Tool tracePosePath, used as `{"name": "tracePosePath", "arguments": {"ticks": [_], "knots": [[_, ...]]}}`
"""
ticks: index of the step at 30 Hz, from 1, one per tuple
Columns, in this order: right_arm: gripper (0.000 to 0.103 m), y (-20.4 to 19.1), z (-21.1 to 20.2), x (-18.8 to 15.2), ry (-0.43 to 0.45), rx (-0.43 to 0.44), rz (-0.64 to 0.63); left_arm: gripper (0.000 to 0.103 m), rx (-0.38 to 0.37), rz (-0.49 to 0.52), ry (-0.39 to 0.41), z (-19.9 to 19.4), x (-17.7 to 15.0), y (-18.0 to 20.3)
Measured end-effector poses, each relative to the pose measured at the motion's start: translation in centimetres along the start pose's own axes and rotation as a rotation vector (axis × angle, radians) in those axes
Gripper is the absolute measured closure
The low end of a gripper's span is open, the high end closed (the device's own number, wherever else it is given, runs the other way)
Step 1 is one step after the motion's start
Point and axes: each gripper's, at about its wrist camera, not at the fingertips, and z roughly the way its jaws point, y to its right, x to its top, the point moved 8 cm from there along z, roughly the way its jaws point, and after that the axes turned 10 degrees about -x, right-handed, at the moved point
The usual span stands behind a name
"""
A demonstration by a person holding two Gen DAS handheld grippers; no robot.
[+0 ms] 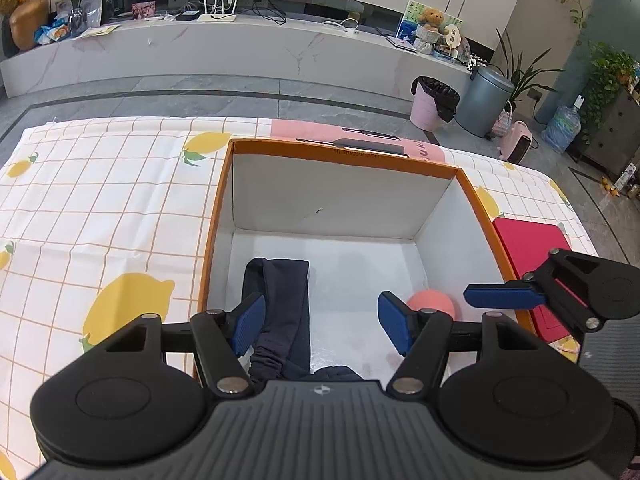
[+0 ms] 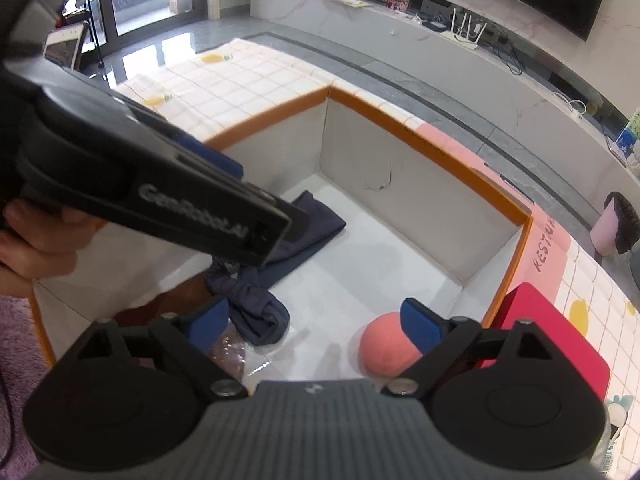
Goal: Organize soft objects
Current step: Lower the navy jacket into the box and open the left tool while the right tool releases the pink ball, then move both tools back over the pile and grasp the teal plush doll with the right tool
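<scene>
A white box with an orange rim (image 1: 340,152) (image 2: 440,148) stands on the lemon-print cloth. Inside it lies a dark navy garment (image 1: 284,300) (image 2: 260,304), partly folded and bunched at the near end. A pink soft ball (image 1: 434,300) (image 2: 384,348) rests in the box's near right corner. My left gripper (image 1: 322,322) hangs open over the box, its left pad next to the garment. My right gripper (image 2: 316,324) is open with nothing between its pads, and the ball sits right beside its right finger. One of its fingers (image 1: 502,296) shows at the box's right wall.
A flat red object (image 1: 528,248) (image 2: 560,340) lies on the tablecloth (image 1: 100,200) just right of the box. Something brownish in clear wrap (image 2: 230,354) sits on the box floor. A hand (image 2: 36,244) holds the left gripper; purple fuzzy fabric (image 2: 16,340) is at lower left.
</scene>
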Motion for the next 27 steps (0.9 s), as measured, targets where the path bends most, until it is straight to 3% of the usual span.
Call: {"name": "tracePosePath", "arguments": {"ticks": [2, 14, 18, 22, 24, 27], "knots": [[0.003, 0.0, -0.6, 0.1, 0.015, -0.011, -0.004, 0.027, -0.002, 0.000, -0.003, 0.1, 0.0, 0.2], [0.003, 1.6, -3.2, -0.7, 0.016, -0.080, 0.029, 0.027, -0.013, 0.045, 0.041, -1.8, 0.5, 2.6], [0.003, 4.1, -4.9, -1.7, 0.008, -0.149, 0.062, 0.027, -0.045, 0.068, 0.081, -3.4, 0.8, 4.4], [0.003, 8.1, -8.3, -3.3, 0.037, -0.198, 0.189, 0.027, -0.060, 0.120, 0.105, -4.9, 0.8, 6.6], [0.003, 10.6, -10.2, -4.3, 0.048, -0.256, 0.237, 0.027, -0.082, 0.141, 0.130, -5.8, 0.9, 8.0], [0.003, 14.5, -13.4, -6.6, 0.059, -0.422, 0.310, 0.027, -0.097, 0.142, 0.170, -7.1, 1.1, 9.8]]}}
